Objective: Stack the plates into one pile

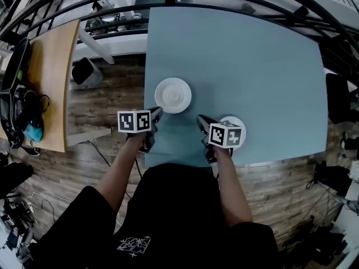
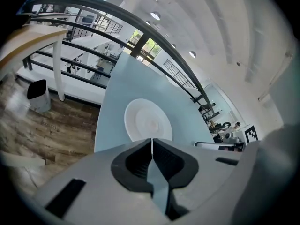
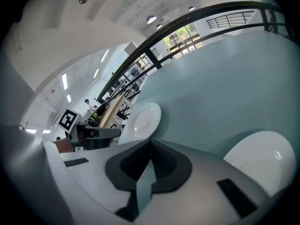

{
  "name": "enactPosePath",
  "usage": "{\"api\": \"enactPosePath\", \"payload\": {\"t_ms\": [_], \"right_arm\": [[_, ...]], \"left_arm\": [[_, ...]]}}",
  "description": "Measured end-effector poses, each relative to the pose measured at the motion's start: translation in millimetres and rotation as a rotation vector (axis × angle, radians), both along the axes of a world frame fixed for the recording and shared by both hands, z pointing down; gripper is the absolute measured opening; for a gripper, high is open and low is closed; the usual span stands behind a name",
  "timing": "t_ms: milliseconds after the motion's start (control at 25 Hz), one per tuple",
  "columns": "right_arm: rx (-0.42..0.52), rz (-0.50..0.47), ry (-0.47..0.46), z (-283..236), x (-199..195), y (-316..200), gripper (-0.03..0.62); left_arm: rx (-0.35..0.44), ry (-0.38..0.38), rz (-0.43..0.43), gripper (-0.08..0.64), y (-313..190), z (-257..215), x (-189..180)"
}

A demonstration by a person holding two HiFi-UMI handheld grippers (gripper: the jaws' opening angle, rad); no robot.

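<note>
- Both grippers have their black jaws pressed together with nothing between them. This shows for the left gripper in its own view and for the right gripper in its own view.
- In the head view the left gripper and right gripper sit side by side over the near part of the table, both pointing away from the person and downward.
- Each gripper carries a white cube with black square markers: the left cube and the right cube.
- A large round white plate lies flat on the table just ahead of the left gripper's tip. Whether the tip touches the plate cannot be told.
- That plate also appears straight beyond the left jaws and to the upper left of the right jaws.
- A smaller white plate lies flat just right of the right gripper, partly covered by the right cube in the head view. It fills the lower right of the right gripper view.
- These two plates lie apart on the table, not stacked.
- Both rest on a pale blue-grey rectangular table.
- Around the table is a brown wood-plank floor, with a light wooden desk to the left and a black metal railing beyond the far edge.
</note>
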State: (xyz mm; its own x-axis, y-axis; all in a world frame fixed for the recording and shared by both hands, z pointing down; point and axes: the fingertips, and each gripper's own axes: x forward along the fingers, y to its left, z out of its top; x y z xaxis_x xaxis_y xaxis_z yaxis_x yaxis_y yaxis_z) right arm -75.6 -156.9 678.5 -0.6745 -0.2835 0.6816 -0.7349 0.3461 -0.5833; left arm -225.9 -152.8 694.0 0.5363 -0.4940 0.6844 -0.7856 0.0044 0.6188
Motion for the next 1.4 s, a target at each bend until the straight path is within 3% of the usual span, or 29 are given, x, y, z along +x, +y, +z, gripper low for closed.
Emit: {"api": "enactPosePath", "payload": {"t_ms": [400, 600, 720, 1040, 1160, 1400], "right_arm": [[-0.080, 0.029, -0.018, 20.4, -11.8, -7.4, 0.008], [-0.125, 0.035, -0.081, 26.8, -30.2, -10.0, 0.014], [-0.156, 0.041, -0.087, 33.7, -37.7, -13.1, 0.084], [-0.206, 0.098, -0.139, 39.0, -48.5, -27.7, 0.114], [-0.243, 0.128, -0.185, 38.8, -52.4, -29.3, 0.162], [-0.318, 0.235, -0.286, 41.7, -51.6, -38.2, 0.169]], "left_arm": [[-0.036, 0.039, -0.031, 0.015, -1.5, 12.8, -10.4], [-0.058, 0.076, -0.057, 0.017, -1.5, 23.1, -13.5], [-0.070, 0.110, -0.082, 0.027, -4.2, 23.8, -17.5], [-0.108, 0.178, -0.106, 0.078, -11.9, 30.0, -23.4], [-0.114, 0.209, -0.126, 0.083, -14.2, 30.4, -26.0], [-0.125, 0.274, -0.159, 0.084, -25.3, 30.3, -30.5]]}}
